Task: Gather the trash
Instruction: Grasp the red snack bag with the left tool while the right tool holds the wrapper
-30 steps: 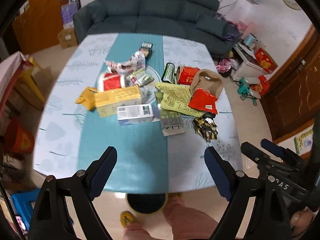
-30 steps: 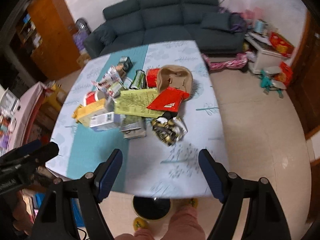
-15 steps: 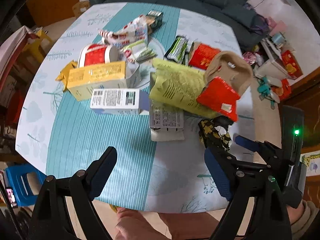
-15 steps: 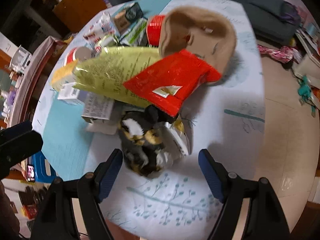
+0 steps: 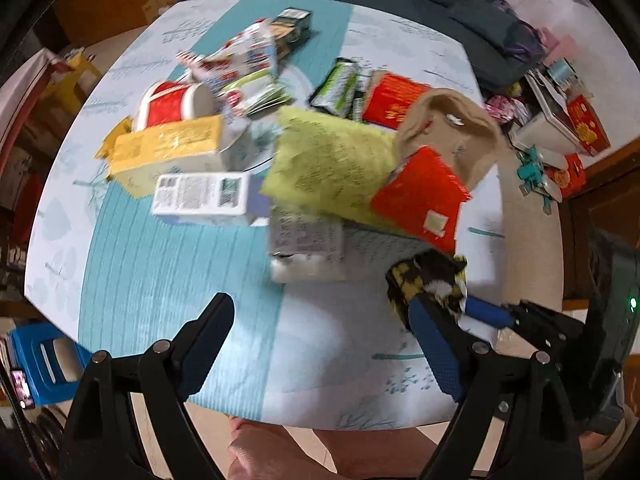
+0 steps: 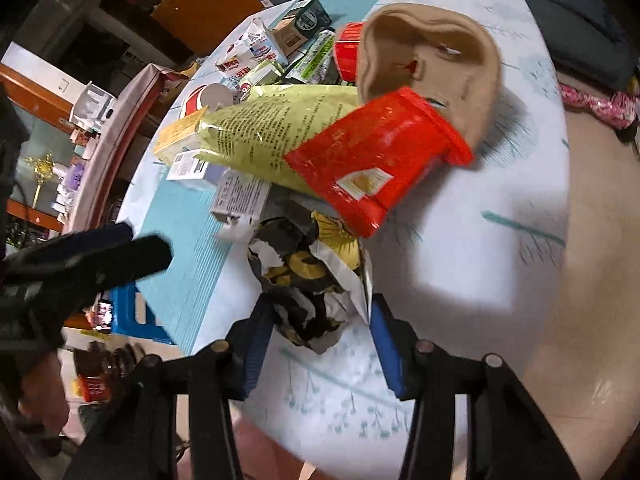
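**A:** Nearest the camera, at the table's (image 6: 460,312) near edge, what is the right gripper (image 6: 316,340) doing?

**B:** Its blue-padded jaws are closing around a crumpled black-and-yellow wrapper (image 6: 312,280), which sits between the two fingers. One cannot tell whether the pads already press on the foil.

**A:** And the left gripper (image 5: 320,344)?

**B:** It hangs over the teal runner (image 5: 160,264) near the same edge, jaws wide apart, nothing between them. In its view the right tool's blue tips sit at the wrapper, toward the table's right edge.

**A:** What lies just beyond the wrapper?

**B:** A red packet (image 6: 376,160) overlapping a yellow-green bag (image 6: 272,132), with a white printed box (image 6: 240,196) at their near-left side. A tan pouch (image 6: 432,52) stands open behind the red packet.

**A:** Farther back?

**B:** Toward the left edge, a yellow carton (image 5: 168,144) and a white box with a barcode (image 5: 200,196) just in front of it; behind them a red-and-white tub (image 5: 176,100). More wrappers and a small dark box (image 5: 294,20) lie near the far edge.
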